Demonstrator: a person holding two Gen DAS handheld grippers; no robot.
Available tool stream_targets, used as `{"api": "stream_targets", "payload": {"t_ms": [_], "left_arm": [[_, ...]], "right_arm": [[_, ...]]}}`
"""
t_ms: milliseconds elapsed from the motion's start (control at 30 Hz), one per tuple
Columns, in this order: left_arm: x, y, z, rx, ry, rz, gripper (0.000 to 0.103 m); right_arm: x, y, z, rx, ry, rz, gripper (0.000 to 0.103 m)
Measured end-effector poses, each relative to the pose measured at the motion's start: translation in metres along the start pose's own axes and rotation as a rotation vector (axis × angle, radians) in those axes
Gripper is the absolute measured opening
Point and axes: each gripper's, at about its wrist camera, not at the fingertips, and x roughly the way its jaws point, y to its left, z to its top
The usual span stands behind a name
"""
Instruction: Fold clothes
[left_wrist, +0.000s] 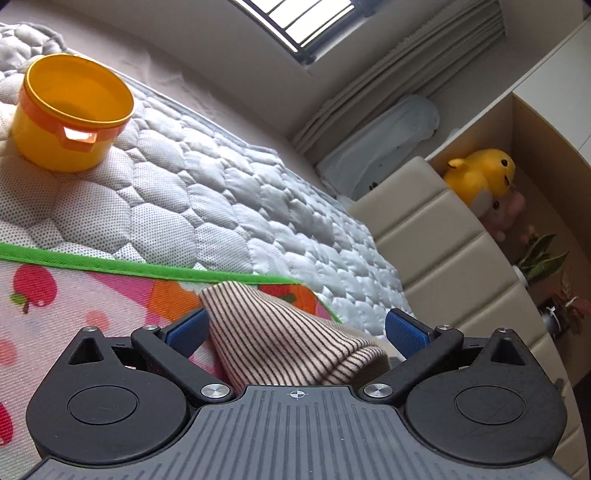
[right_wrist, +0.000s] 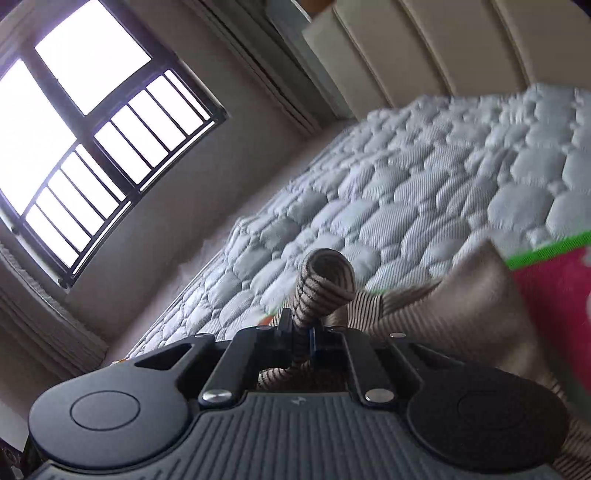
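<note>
Striped garment (left_wrist: 280, 343) on fruit-print mat (left_wrist: 74, 295) over quilted mattress (left_wrist: 221, 192)

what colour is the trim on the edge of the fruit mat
Bright green, a narrow band along the mat's edge, clearest in the left wrist view.

A mattress (left_wrist: 229, 192) fills the middle of the room, with a mat (left_wrist: 74, 295) spread over its near part. A garment (left_wrist: 280, 332) lies on the mat by its edge, between the spread fingers of the left gripper (left_wrist: 295, 330). A tub (left_wrist: 70, 114) stands on the mattress beyond the mat, to the left. The headboard (left_wrist: 443, 266) runs along the mattress's right side, and behind it a shelf holds a toy (left_wrist: 480, 177). The window (right_wrist: 85, 147) is in the wall beyond the mattress. In the right wrist view, the right gripper (right_wrist: 301, 332) pinches a fold of the garment, which stands up above the mattress.
</note>
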Motion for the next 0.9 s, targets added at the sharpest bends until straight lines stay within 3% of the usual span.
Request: {"api": "stream_targets", "payload": {"t_ms": [133,267,400,433,500,567,633,700,767,833,900], "left_arm": [[0.002,-0.002,-0.003,0.000,0.018,-0.018,0.103],[0.009,-0.010,-0.011,0.040,0.070,-0.039,0.103],[0.017,-0.028,-0.027,0.136,0.140,-0.051,0.103],[0.019,-0.033,-0.031,0.171,0.155,-0.044,0.103],[0.019,-0.045,-0.040,0.247,0.179,-0.014,0.103],[0.016,-0.061,-0.043,0.324,0.190,-0.023,0.103],[0.011,-0.080,-0.044,0.399,0.196,-0.052,0.103],[0.009,-0.099,-0.045,0.476,0.209,-0.087,0.103],[0.027,-0.119,-0.044,0.560,0.264,-0.115,0.103],[0.055,-0.127,-0.047,0.609,0.343,-0.074,0.103],[0.087,-0.119,-0.053,0.595,0.453,0.029,0.103]], "right_arm": [[-0.028,-0.017,0.004,-0.127,-0.032,-0.098,0.007],[-0.014,-0.053,-0.015,-0.149,0.083,-0.209,0.008],[-0.024,-0.072,-0.029,-0.146,0.101,-0.194,0.011],[-0.029,-0.072,-0.026,-0.147,0.094,-0.187,0.014],[-0.043,-0.063,-0.020,-0.214,0.048,-0.214,0.034],[-0.054,-0.048,-0.011,-0.335,-0.018,-0.218,0.049],[-0.055,-0.032,0.001,-0.427,-0.058,-0.187,0.054],[-0.046,-0.026,0.012,-0.426,-0.032,-0.122,0.054],[-0.026,-0.033,0.017,-0.352,0.054,-0.097,0.054],[-0.005,-0.055,0.011,-0.262,0.173,-0.155,0.053],[-0.003,-0.072,0.000,-0.271,0.194,-0.166,0.045]]}}
